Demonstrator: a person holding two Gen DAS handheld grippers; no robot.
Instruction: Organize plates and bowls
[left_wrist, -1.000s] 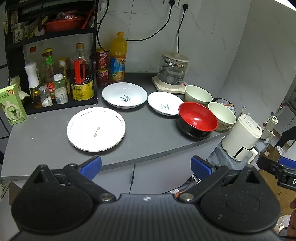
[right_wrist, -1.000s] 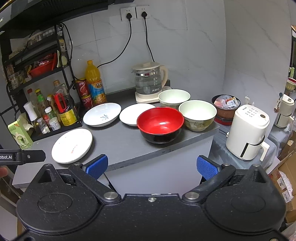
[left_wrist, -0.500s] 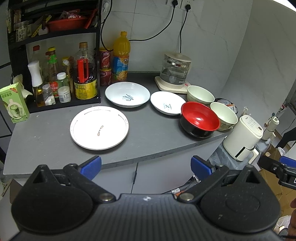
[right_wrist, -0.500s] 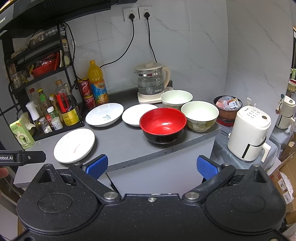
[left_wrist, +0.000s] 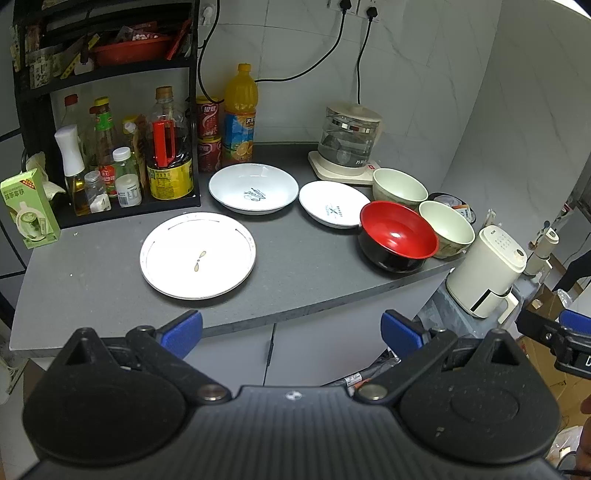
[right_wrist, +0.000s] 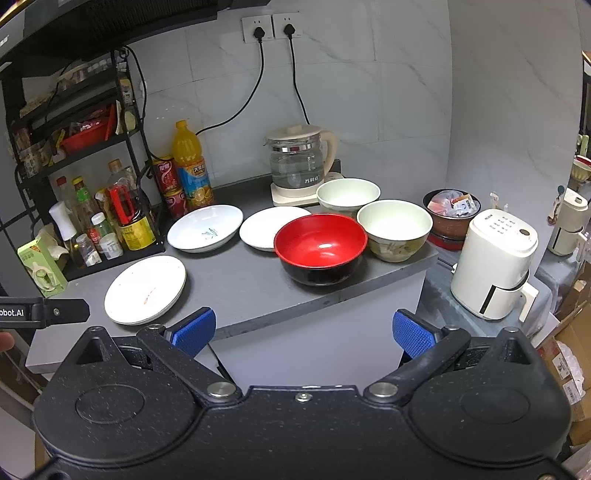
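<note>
Both claws gape wide and empty, left claw (left_wrist: 291, 328) short of the flat plate (left_wrist: 197, 254), right claw (right_wrist: 303, 332) short of the red bowl (right_wrist: 320, 248) on the table (right_wrist: 240, 280).

On the grey bench (left_wrist: 92, 280), a flat white plate (left_wrist: 197, 254) lies front left. Behind it sit a deep white dish (left_wrist: 253, 188) and, to its right, a smaller white dish (left_wrist: 332, 209). Further right, a red-and-black bowl (left_wrist: 397, 236) stands by the front edge, two cream bowls (left_wrist: 399, 184) (left_wrist: 448, 227) alongside. A glass kettle (left_wrist: 349, 142) stands behind; a black wire rack of bottles (left_wrist: 122, 158) at rear left.
</note>
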